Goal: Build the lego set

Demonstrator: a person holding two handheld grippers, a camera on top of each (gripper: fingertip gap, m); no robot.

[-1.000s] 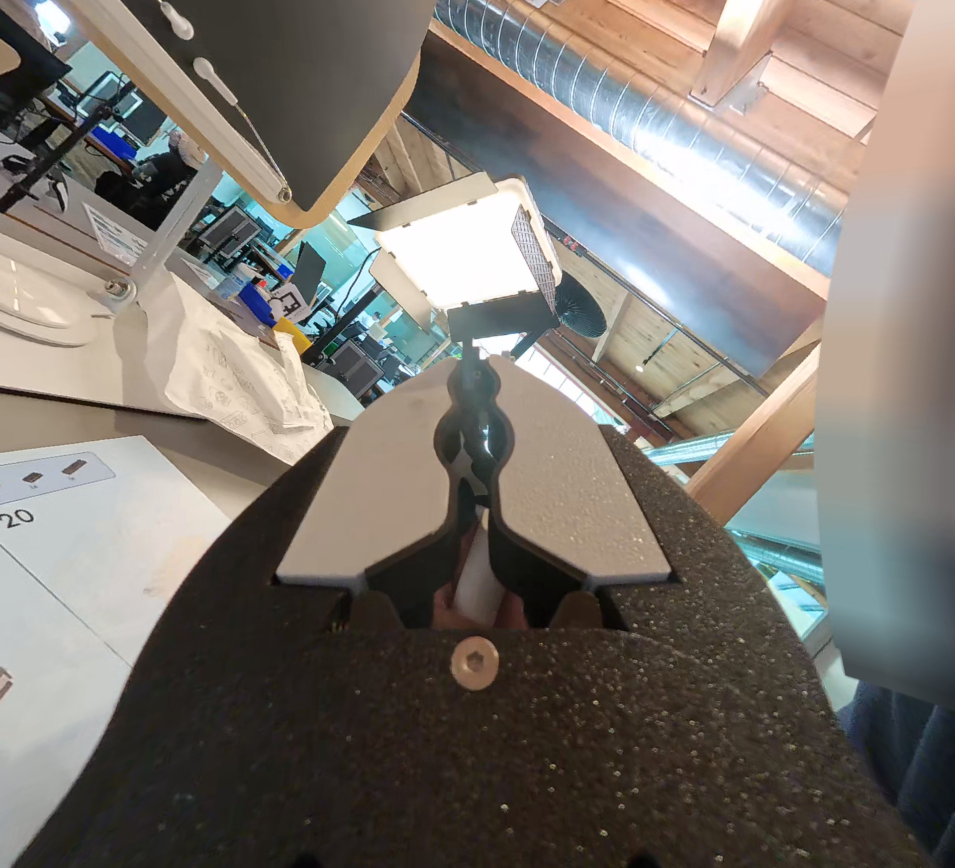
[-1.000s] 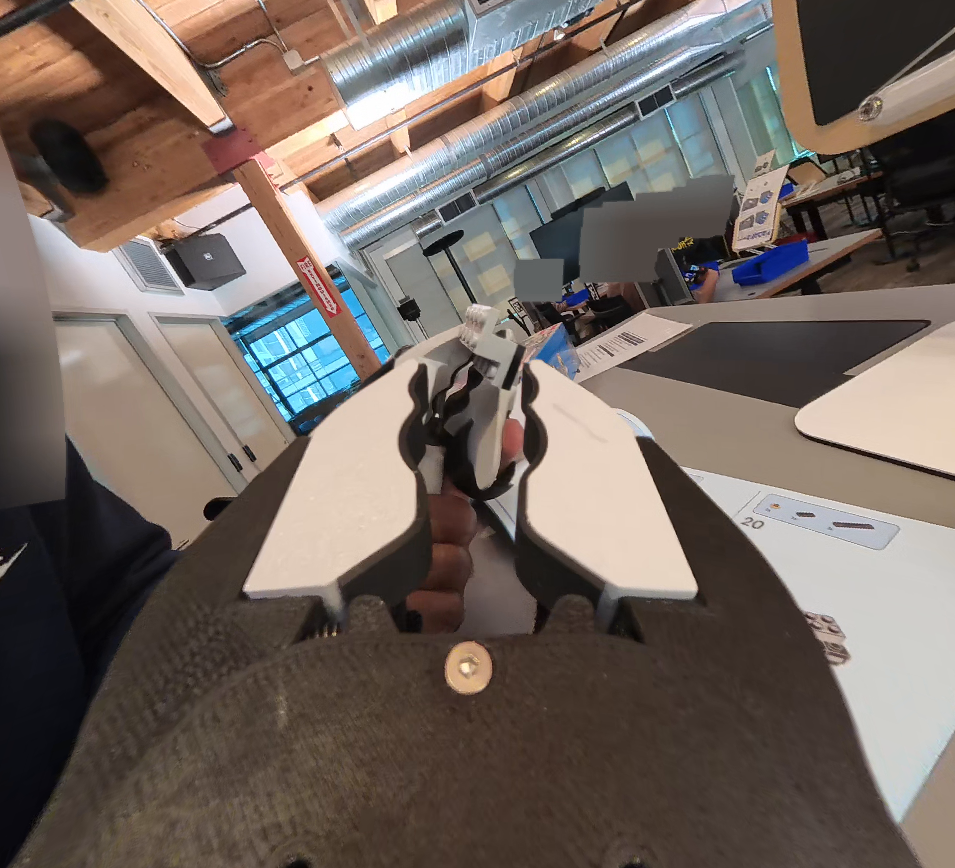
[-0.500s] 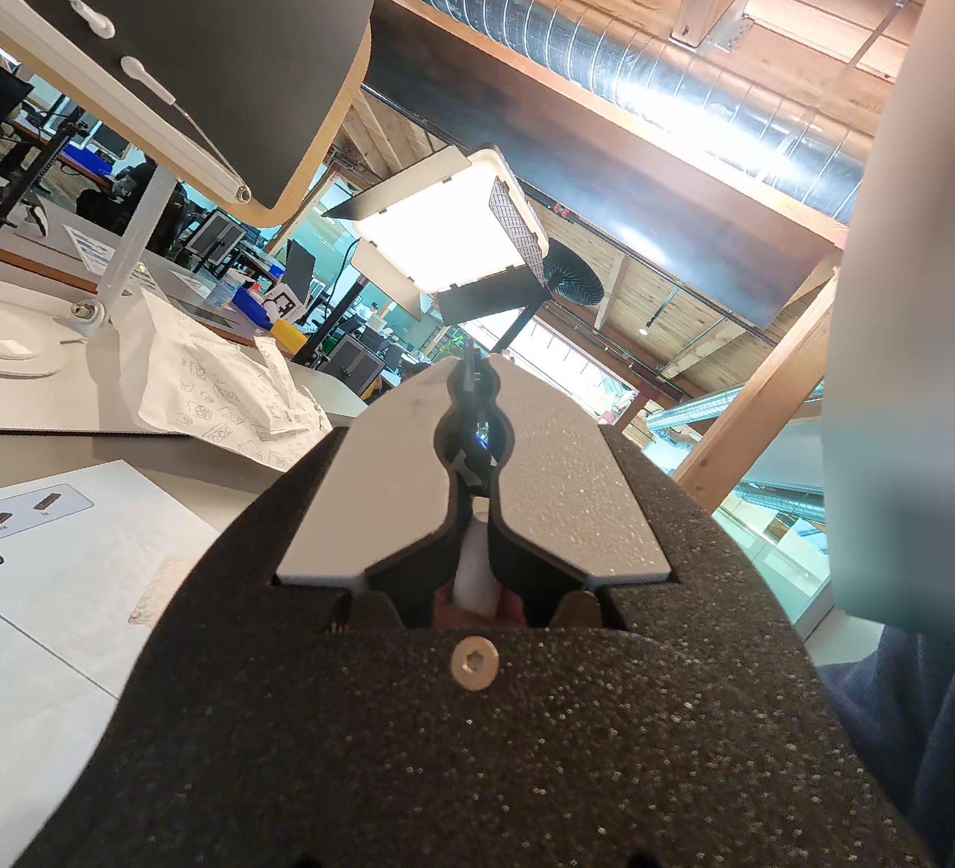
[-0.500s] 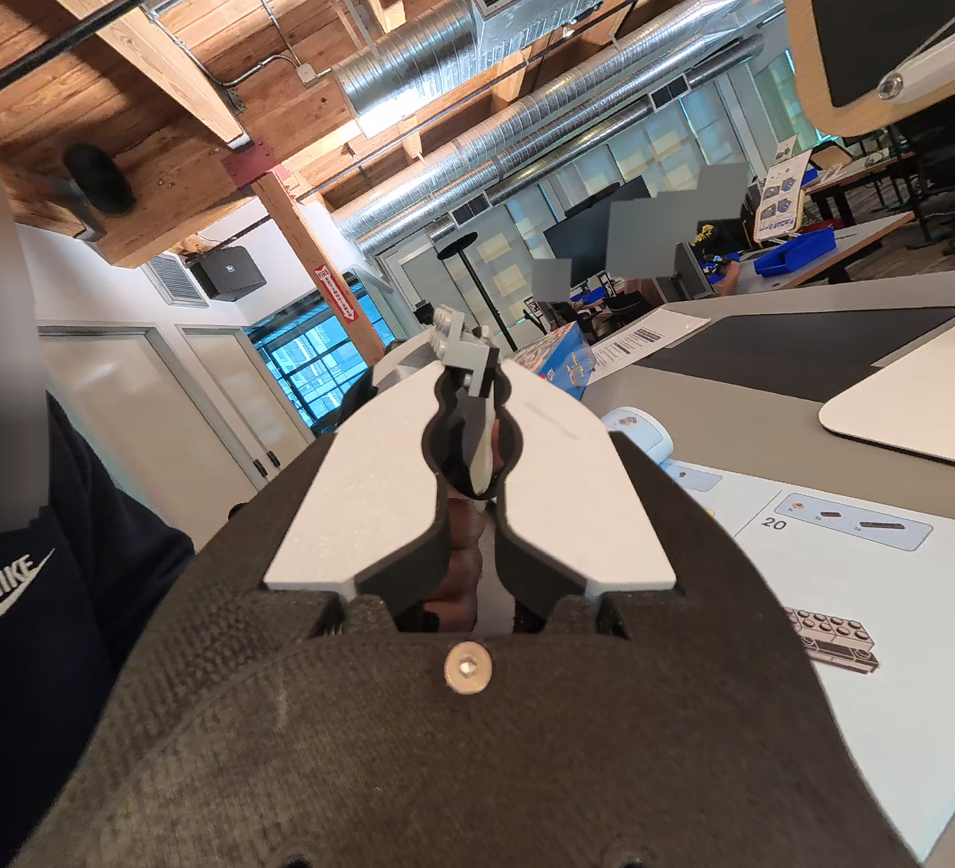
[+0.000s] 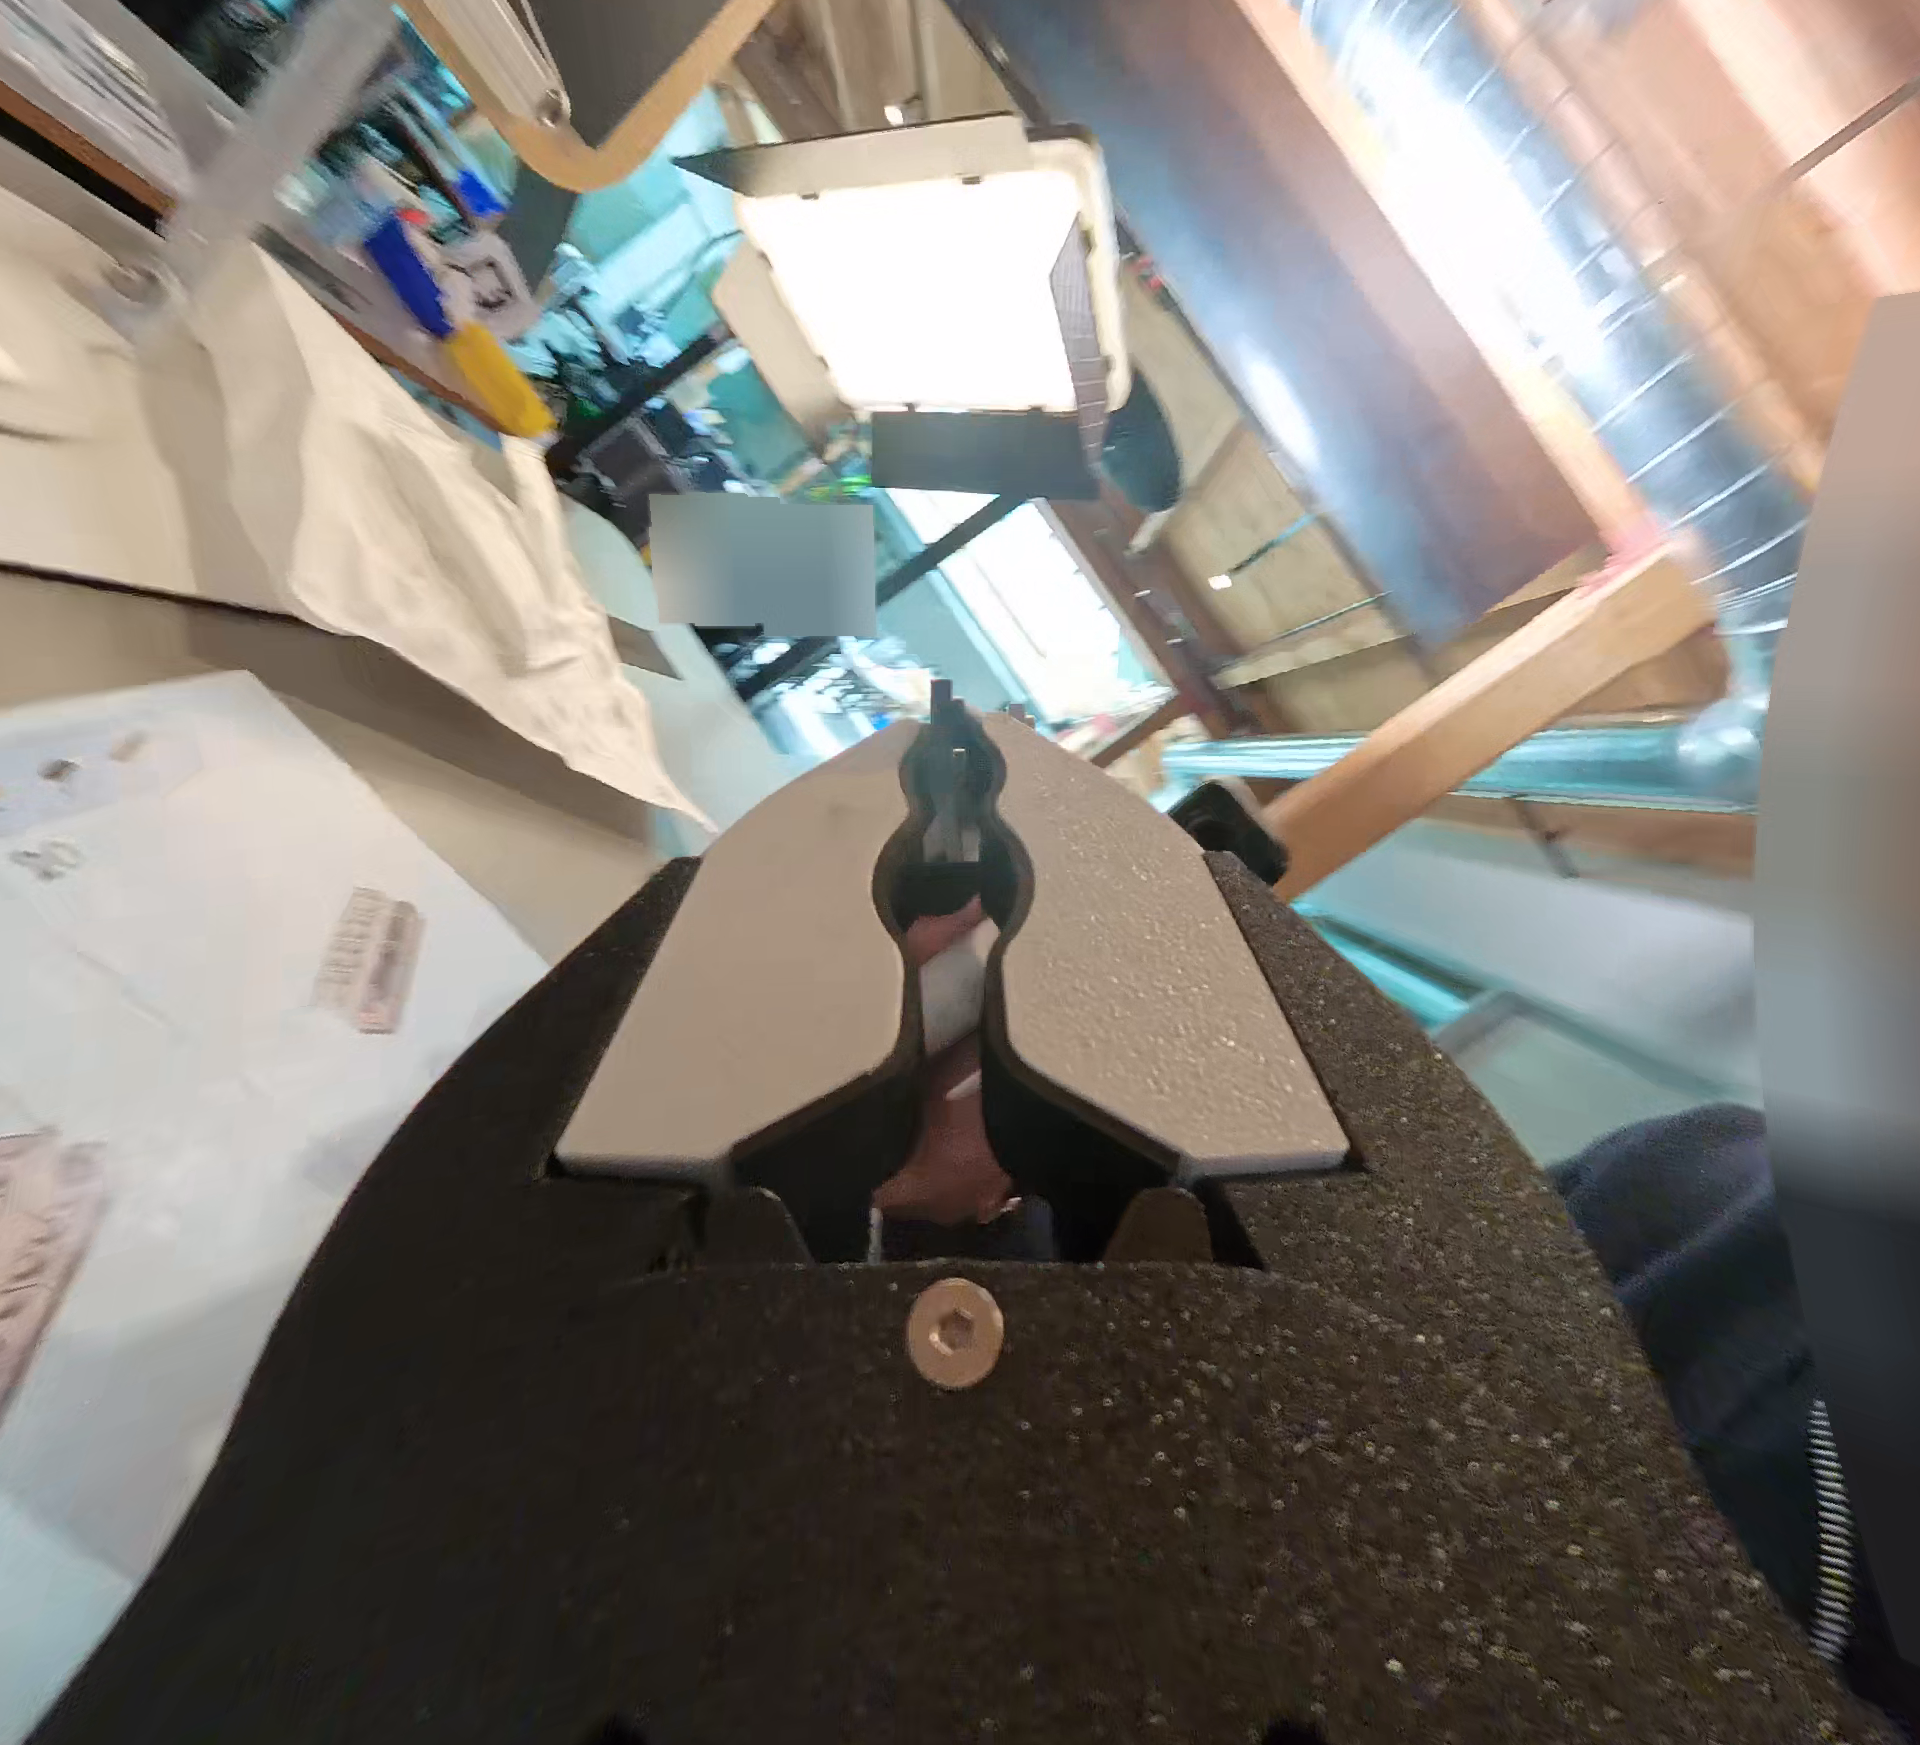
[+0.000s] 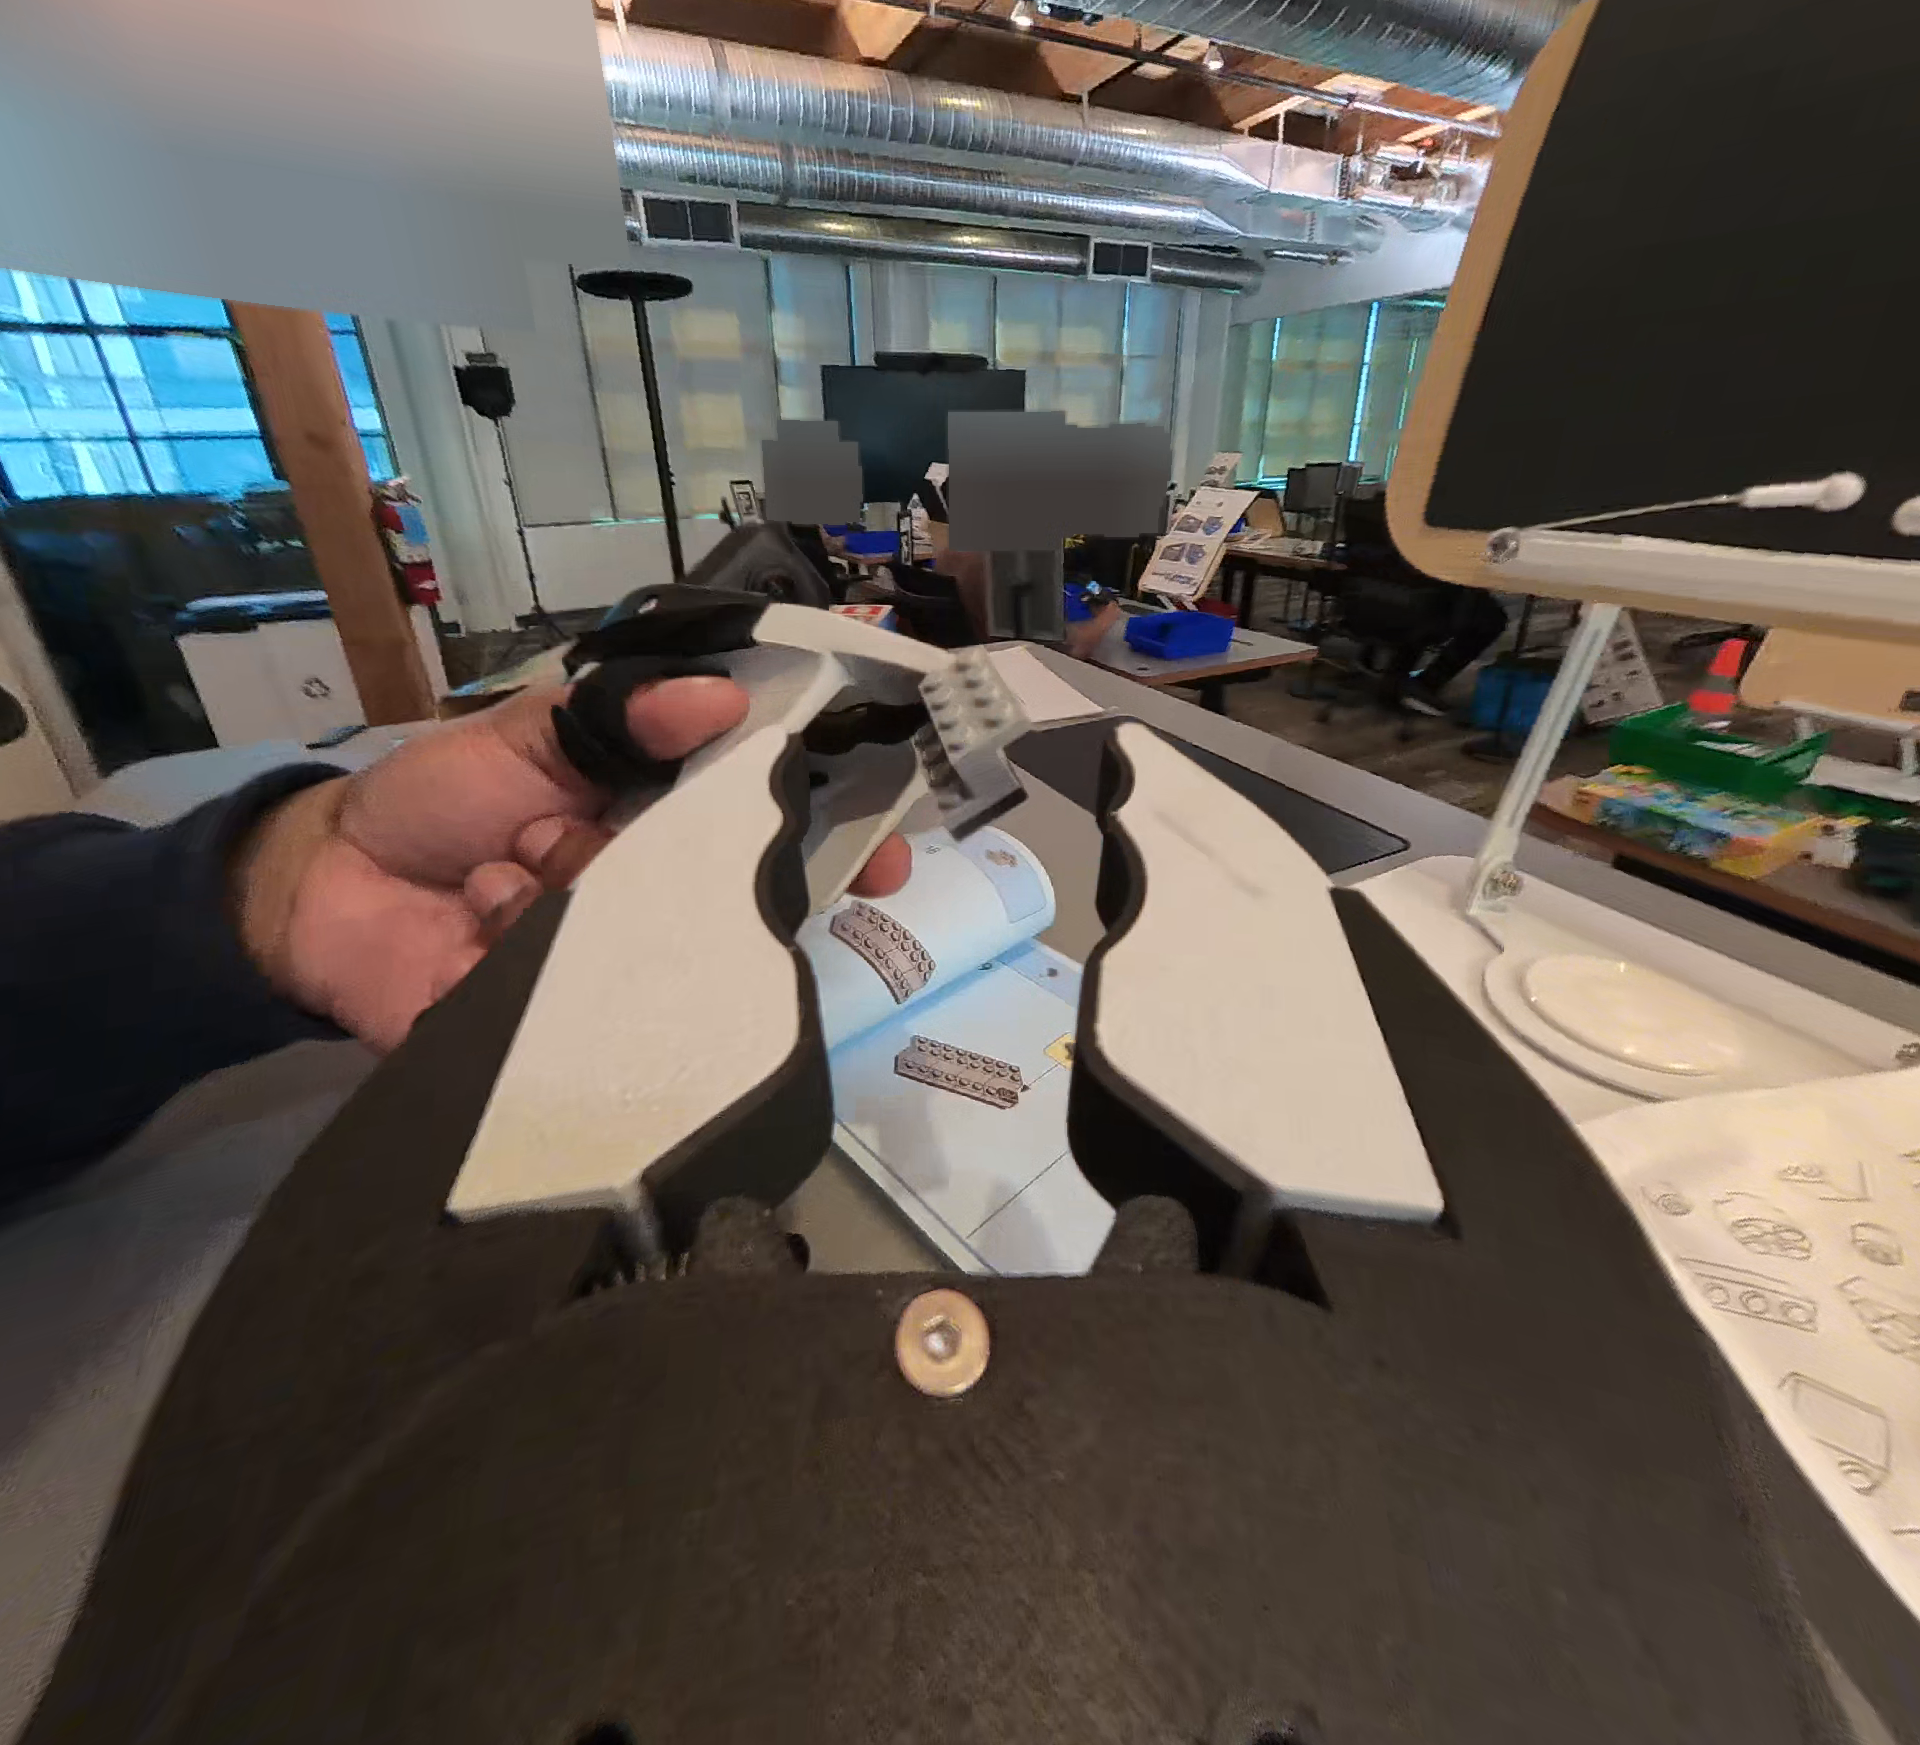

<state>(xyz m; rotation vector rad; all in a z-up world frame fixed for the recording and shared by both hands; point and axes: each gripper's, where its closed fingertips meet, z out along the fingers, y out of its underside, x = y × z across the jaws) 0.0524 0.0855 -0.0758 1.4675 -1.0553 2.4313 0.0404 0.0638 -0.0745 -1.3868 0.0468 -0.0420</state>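
My left gripper [image 5: 951,739] is shut on a grey studded brick assembly [image 5: 948,828], seen edge-on between its fingertips. The right wrist view shows the same gripper [image 6: 914,734], held by a person's hand [image 6: 436,854], with the grey brick assembly [image 6: 966,739] sticking out of its white fingers [image 6: 831,656]. My right gripper [image 6: 951,760] is open and holds nothing. The brick assembly stands ahead of it, in line with the gap between its jaws, and neither pad touches it.
An open instruction booklet [image 6: 935,999] lies on the table below the grippers; it also shows in the left wrist view [image 5: 208,916]. A white printed paper bag [image 6: 1766,1280] and a white round stand base [image 6: 1621,1020] are on the right. A dark board on a stand [image 6: 1714,189] hangs above. A lit lamp panel [image 5: 914,293] is ahead. My two grippers' fingertips are within a few centimetres of each other.
My right gripper closed on the grey brick assembly half a second ago; it has now let go, opened wide and drawn back. The left gripper stays shut on the assembly. Both views have swung.
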